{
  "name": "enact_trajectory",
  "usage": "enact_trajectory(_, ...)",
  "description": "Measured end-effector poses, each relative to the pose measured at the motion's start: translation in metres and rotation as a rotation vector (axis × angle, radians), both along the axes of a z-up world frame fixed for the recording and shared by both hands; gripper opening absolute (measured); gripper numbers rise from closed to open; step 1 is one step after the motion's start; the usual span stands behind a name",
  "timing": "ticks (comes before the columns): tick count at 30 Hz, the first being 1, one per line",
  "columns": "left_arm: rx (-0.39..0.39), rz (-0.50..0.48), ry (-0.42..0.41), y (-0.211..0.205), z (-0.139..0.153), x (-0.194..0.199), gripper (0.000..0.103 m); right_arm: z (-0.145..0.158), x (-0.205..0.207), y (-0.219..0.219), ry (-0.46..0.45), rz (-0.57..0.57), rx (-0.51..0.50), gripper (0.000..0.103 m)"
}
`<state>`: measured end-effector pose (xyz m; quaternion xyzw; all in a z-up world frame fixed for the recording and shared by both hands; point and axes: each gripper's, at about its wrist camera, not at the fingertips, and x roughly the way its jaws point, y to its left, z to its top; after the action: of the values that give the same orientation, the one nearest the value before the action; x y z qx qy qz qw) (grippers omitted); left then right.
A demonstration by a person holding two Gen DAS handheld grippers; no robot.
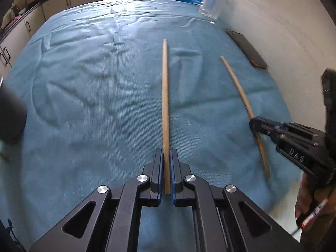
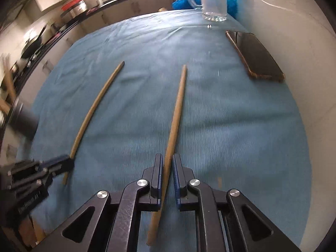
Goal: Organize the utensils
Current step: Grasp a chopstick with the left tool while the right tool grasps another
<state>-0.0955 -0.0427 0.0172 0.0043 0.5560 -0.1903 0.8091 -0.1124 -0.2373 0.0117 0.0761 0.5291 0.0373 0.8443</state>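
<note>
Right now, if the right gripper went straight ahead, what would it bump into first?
Probably nothing soon. The right gripper holds a chopstick pointing over bare blue cloth. The glass mug stands far ahead, slightly right; depth is unclear.

White raised letters reading "DAS" stand on the black body of the right gripper [image 1: 255,124], at four o'clock in the left wrist view. The lettering on the left gripper [image 2: 69,162] body is too blurred to read.
</note>
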Motion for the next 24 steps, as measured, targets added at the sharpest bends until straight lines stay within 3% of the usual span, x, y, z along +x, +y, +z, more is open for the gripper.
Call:
enact_trajectory(2,-0.029,-0.029,0.035,0.004,0.005,-0.008,0.006,-0.001,-0.019,0.002,0.025,0.056,-0.004,0.018)
enact_trajectory(4,-0.048,-0.035,0.030,0.007,0.014,-0.010,0.006,0.004,-0.029,-0.001,0.016,0.054,0.000,0.039)
enact_trajectory(5,-0.050,-0.036,0.011,0.008,0.019,-0.010,0.007,0.006,-0.030,-0.003,0.007,0.049,-0.004,0.040)
enact_trajectory(8,-0.038,-0.017,-0.039,0.002,0.029,0.002,0.008,0.013,-0.020,-0.014,-0.033,0.017,-0.027,0.040)
enact_trajectory(11,-0.024,-0.036,-0.035,-0.013,0.027,0.028,0.019,0.011,0.001,-0.019,-0.028,0.004,0.000,0.040)
enact_trajectory(19,0.074,0.037,-0.005,-0.040,-0.003,0.104,0.019,-0.002,0.058,-0.005,0.036,0.057,-0.061,0.034)
enact_trajectory(24,0.105,0.029,0.007,-0.050,-0.002,0.125,0.019,-0.005,0.087,-0.002,0.094,0.105,-0.120,0.030)
